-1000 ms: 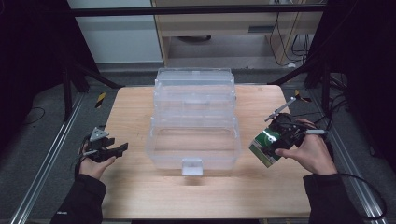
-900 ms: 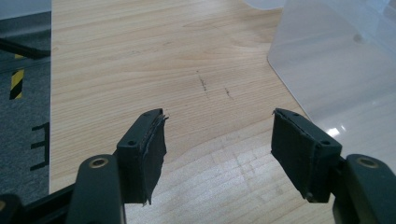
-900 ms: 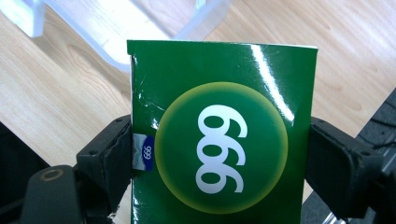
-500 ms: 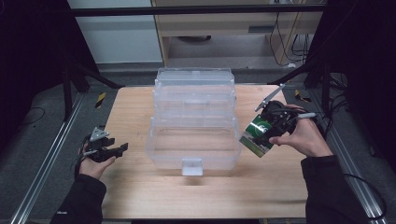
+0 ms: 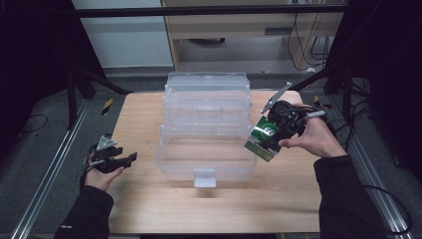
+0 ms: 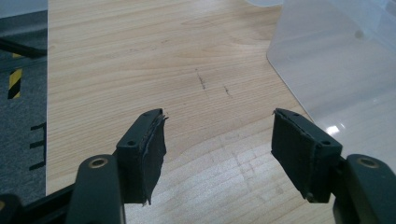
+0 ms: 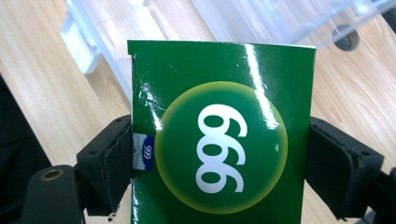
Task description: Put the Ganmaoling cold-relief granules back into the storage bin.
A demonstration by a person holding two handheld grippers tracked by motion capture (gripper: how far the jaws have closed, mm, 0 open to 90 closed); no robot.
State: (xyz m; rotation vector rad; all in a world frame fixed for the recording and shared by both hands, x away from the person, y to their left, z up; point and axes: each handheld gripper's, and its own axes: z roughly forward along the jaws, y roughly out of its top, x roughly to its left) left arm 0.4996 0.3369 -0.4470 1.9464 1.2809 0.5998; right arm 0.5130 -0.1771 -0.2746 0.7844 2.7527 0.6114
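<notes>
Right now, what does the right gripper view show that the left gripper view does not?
Right gripper view alone: the green box with a white 999 in a round emblem, clamped between the right gripper jaws above the clear organizer's white latch. Left gripper view alone: the left gripper with jaws wide apart and nothing between them, and dark floor with a yellow-black stripe beside the table. Both: the wooden table and part of the clear plastic organizer.

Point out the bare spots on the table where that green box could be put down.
Bare wood lies between the left tool and the clear plastic case, and along the near edge of the table in front of the case's latch. The middle is crowded by the case; the green box, held in the right tool, hangs beside it.
</notes>
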